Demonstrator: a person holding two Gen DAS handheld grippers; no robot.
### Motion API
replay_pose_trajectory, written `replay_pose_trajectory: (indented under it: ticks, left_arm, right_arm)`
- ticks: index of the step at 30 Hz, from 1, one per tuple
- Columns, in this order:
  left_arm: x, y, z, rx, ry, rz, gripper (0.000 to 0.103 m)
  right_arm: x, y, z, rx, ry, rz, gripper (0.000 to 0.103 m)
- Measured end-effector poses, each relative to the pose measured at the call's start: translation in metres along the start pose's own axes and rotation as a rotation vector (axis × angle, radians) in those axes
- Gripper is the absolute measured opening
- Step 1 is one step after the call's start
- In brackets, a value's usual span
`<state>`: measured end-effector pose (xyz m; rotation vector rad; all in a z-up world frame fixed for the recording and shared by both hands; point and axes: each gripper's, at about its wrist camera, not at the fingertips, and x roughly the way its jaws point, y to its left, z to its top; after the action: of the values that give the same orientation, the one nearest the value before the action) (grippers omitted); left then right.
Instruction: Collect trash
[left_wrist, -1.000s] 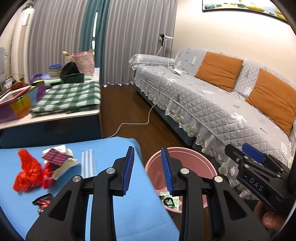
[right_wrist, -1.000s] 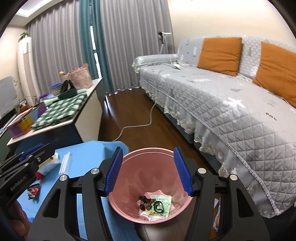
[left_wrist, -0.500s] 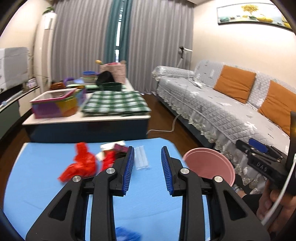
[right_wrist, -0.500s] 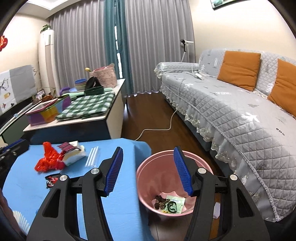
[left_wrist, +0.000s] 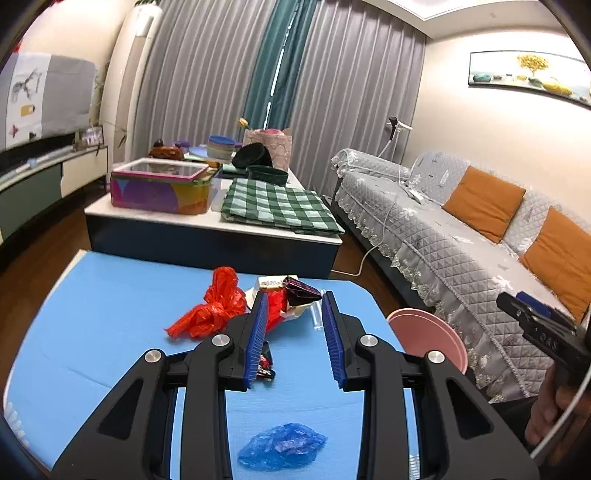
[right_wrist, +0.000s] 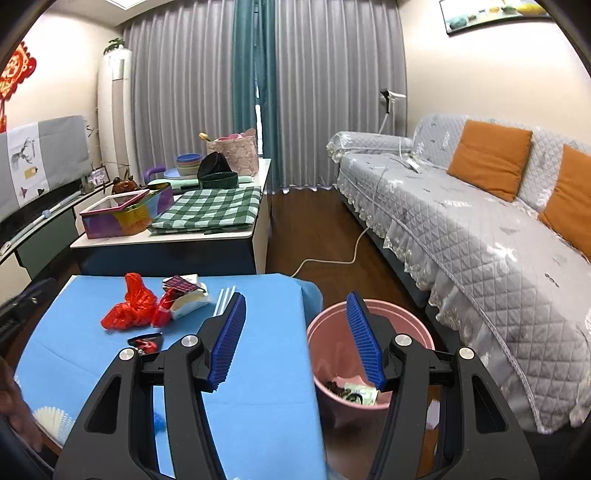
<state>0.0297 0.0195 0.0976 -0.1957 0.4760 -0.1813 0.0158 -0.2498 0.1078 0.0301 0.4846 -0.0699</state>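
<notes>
left hand-held gripper (left_wrist: 293, 339): jaws apart, empty, over blue surface (left_wrist: 92, 332). red bag (left_wrist: 212, 310), blue wrapper (left_wrist: 282, 446) on surface. right hand-held gripper (right_wrist: 297, 339): jaws wide, empty. pink bin (right_wrist: 406, 325) lower right, beside surface.

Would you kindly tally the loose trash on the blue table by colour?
Red: 2, bag and small wrapper
Blue: 1, crumpled plastic
Clear: 1, straws
White and mixed: 1, carton
Total: 5
</notes>
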Motion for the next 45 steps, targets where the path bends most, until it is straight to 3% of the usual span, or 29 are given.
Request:
replay_pose_trajectory:
  ticks: [10,24,28,37,45]
  left_arm:
    - [-0.013,-0.006,0.006,-0.014,-0.033,-0.058,0.03]
    - [0.001,-0.003,0.005,-0.032,-0.003,-0.053,0.03]
    - [0.002,0.007,0.002,-0.027,0.002,-0.015,0.03]
    - [0.024,0.042,-0.036,-0.032,0.123,0.066,0.03]
    - [0.049,0.072,-0.053,-0.08,0.167,0.146,0.03]
  right_arm:
    - [-0.013,0.039,0.006,-0.02,0.016,0.039,0.057]
    - [0.004,0.032,-0.001,0.01,0.065,0.054,0.057]
    - [0.017,0.034,-0.003,0.01,0.08,0.068,0.057]
    - [0.053,0.043,-0.022,0.013,0.115,0.095,0.057]
    - [0.077,0.079,-0.063,-0.05,0.148,0.245,0.055]
